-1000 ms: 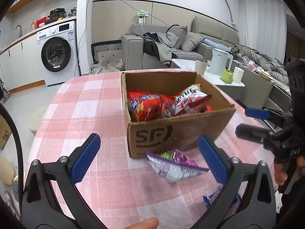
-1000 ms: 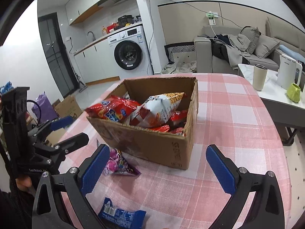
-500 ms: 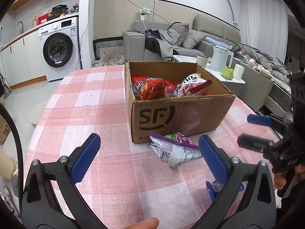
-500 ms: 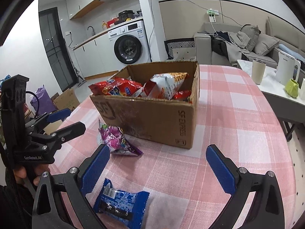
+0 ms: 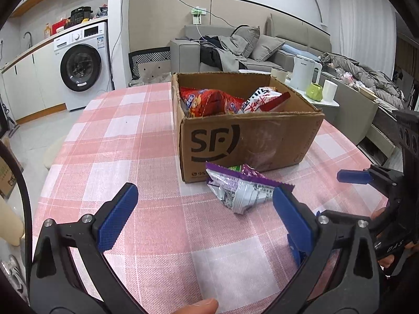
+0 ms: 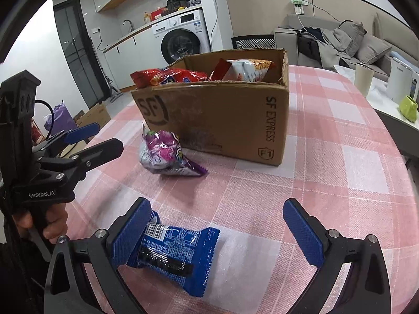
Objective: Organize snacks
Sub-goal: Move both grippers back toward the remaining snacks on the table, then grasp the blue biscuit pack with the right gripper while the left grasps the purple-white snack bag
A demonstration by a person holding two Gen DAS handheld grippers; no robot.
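Pink-and-white checked cloth covers a table (image 6: 340,162) in an open living room. At the lower centre of the right wrist view lies a blue snack packet (image 6: 172,251), flat, glossy, with crimped ends and a barcode, between the spread fingers of the right tongs (image 6: 220,233), which grip nothing. It looks light, soft and slippery, best pinched across its middle. A purple packet (image 5: 243,188) lies crumpled just beside the cardboard box (image 5: 248,141) of red snacks. The left tongs (image 5: 207,217) are also released.
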